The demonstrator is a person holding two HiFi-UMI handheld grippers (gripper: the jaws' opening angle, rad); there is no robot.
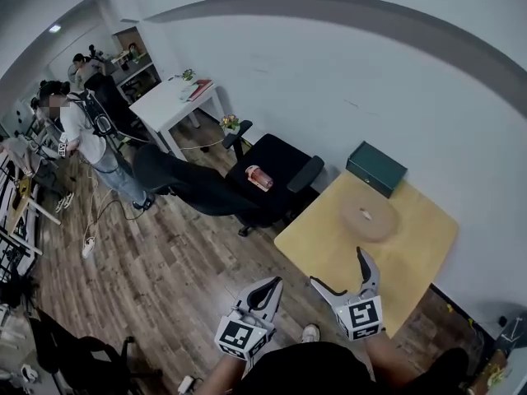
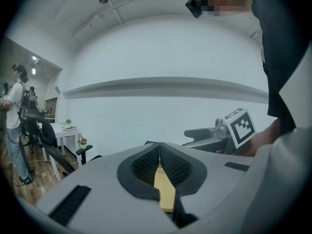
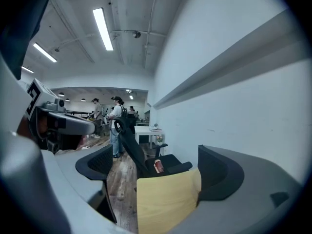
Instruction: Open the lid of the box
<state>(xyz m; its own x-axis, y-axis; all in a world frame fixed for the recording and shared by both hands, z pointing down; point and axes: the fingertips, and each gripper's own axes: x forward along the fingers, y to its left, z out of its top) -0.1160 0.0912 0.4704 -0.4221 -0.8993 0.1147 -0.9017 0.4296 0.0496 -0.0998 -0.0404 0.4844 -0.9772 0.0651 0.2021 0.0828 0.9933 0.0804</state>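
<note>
A dark green box (image 1: 376, 168) with its lid down stands at the far edge of the light wooden table (image 1: 321, 237), against the wall. A round tan disc-like object (image 1: 367, 218) lies in front of it. My right gripper (image 1: 339, 268) is over the table's near edge, well short of both, and is open with nothing between its fingers (image 3: 156, 165). My left gripper (image 1: 270, 288) hangs off the table's left side above the floor. Its pads meet in the left gripper view and hold nothing (image 2: 159, 162). Neither gripper view shows the box.
A black office chair (image 1: 276, 171) with a red can (image 1: 258, 177) on its seat stands at the table's left corner. Further left are a white desk (image 1: 173, 101), another dark chair and people standing. The white wall runs behind the table.
</note>
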